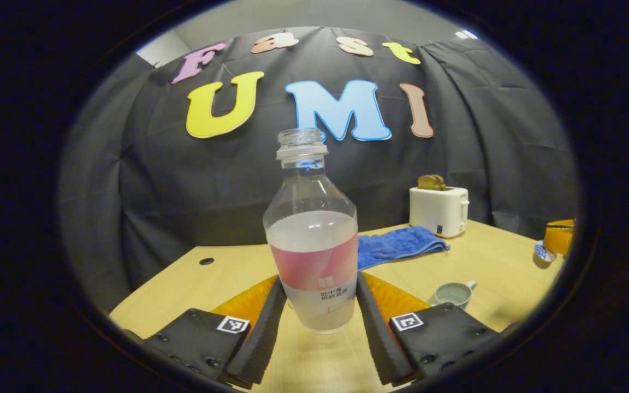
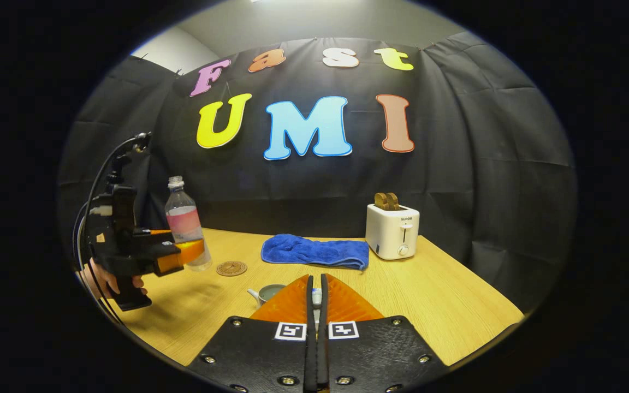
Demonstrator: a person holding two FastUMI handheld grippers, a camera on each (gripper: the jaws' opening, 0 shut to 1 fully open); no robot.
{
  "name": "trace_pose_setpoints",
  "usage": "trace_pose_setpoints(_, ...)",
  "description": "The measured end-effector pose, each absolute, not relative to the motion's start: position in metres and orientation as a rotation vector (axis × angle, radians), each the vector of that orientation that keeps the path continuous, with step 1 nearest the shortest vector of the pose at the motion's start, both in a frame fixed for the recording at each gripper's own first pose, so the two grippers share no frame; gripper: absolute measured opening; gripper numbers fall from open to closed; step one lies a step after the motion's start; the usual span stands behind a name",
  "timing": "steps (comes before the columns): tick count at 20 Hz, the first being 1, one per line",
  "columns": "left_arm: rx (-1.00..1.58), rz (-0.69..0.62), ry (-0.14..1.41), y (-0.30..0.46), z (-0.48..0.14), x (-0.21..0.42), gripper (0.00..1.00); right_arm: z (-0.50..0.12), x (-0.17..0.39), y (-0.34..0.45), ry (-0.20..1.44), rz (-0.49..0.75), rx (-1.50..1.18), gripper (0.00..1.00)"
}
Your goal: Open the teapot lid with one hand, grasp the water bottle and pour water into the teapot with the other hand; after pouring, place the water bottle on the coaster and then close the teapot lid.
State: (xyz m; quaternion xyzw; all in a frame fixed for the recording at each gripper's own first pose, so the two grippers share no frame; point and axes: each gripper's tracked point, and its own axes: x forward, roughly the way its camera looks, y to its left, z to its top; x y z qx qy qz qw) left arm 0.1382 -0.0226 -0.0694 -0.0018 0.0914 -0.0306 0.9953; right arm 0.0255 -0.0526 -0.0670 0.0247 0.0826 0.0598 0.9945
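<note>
Left gripper view: uncapped, pink-labelled water bottle [image 1: 312, 245] half full.

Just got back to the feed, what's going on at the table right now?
The left tongs are clamped on an uncapped, partly filled water bottle, held upright. In the right gripper view the bottle's base looks just above the table, short of the round coaster. The right tongs are pinched on a small light object, probably the teapot lid. The teapot sits open below them. A blue towel and a toaster stand behind.
</note>
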Motion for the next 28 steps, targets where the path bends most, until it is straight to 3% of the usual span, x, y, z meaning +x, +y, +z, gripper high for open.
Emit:
trace_pose_setpoints(12,-0.029,-0.086,0.210,-0.004,-0.096,0.244,0.87,-0.086,0.031,-0.065,0.209,0.089,0.050,0.01)
trace_pose_setpoints(28,-0.020,-0.100,0.331,-0.002,-0.149,0.279,0.89,-0.109,0.035,-0.076,0.257,0.063,0.040,0.01)
